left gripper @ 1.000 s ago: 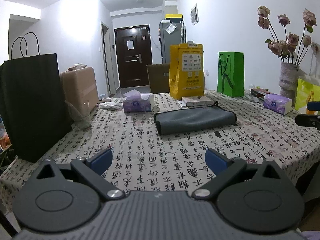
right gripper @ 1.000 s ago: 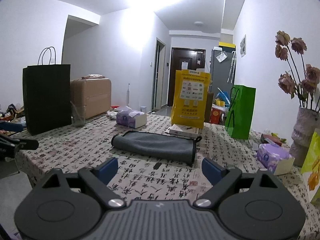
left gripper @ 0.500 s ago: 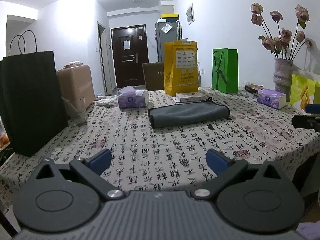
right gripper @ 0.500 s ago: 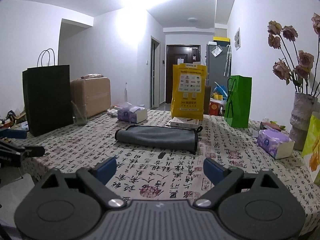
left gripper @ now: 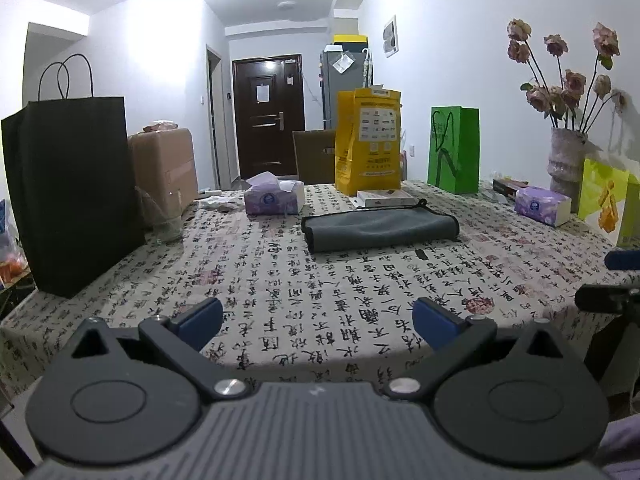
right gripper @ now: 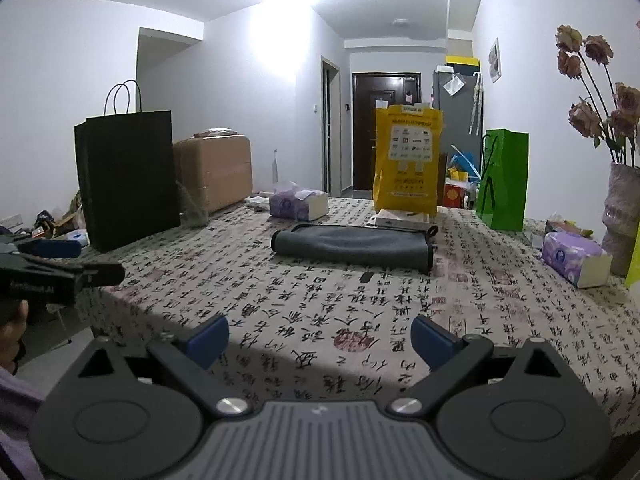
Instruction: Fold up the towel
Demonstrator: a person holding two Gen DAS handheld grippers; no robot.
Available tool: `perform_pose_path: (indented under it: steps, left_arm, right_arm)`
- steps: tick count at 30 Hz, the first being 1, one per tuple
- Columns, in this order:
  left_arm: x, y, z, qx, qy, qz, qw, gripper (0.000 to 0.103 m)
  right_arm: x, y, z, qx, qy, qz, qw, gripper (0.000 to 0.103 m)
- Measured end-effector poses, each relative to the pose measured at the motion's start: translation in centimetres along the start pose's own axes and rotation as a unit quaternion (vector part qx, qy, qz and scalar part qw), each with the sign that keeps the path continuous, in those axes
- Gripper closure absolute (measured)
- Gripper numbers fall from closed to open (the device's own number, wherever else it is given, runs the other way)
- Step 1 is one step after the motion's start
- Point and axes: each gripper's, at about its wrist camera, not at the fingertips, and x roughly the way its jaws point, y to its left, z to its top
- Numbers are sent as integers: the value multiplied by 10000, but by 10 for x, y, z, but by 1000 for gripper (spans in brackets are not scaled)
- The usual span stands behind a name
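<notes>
A grey towel (left gripper: 380,228) lies folded into a long flat strip on the patterned tablecloth (left gripper: 320,292), near the table's middle; it also shows in the right wrist view (right gripper: 354,245). My left gripper (left gripper: 318,322) is open and empty, held at the near table edge, well short of the towel. My right gripper (right gripper: 320,338) is open and empty, also back at the near edge. The right gripper shows at the right edge of the left wrist view (left gripper: 612,280). The left gripper shows at the left edge of the right wrist view (right gripper: 60,264).
A black paper bag (left gripper: 72,192) stands at the left. Tissue packs (left gripper: 274,198) (right gripper: 576,258), a yellow bag (left gripper: 368,140), a green bag (left gripper: 454,148), a flat box (left gripper: 384,199) and a vase of flowers (left gripper: 566,160) ring the towel. A small dark tag (left gripper: 421,254) lies before it.
Both grippers have drawn back and lowered toward the near table edge, so the towel looks farther away. The towel has not moved. Both grippers stay open.
</notes>
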Motion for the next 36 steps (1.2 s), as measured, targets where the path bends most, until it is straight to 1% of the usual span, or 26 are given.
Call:
perform_pose_path:
  steps: [3,6,9,19,31,36]
  left_arm:
    - [-1,-1,-4,-39,46,1,10000,0]
    - [-1,-4,-10,-119,175,-41,9998,0]
    - [-1,-9,-12,-56,205,-102,9997,0]
    - [-2,-8,-12,-48,158,-69,9998,0]
    - [-2,-11,-11,-27,161,-96,9998,0]
    - [-2,-11,-11,-28,161,-92,9998,0]
  right_arm:
    - [-5,1,-5,122,27,20,9999,5]
    - [-9,-1,-11,257,45,-80,9996,5]
    - [-11,-1,-14,410,20,-61,9991,5]
    - [-10,1,-12,453,-34,-67,9989,5]
    - [-9,-2,-12,536,-3,-100,9985,5]
    - [-9,1,-13,466,16,-67,9989,5]
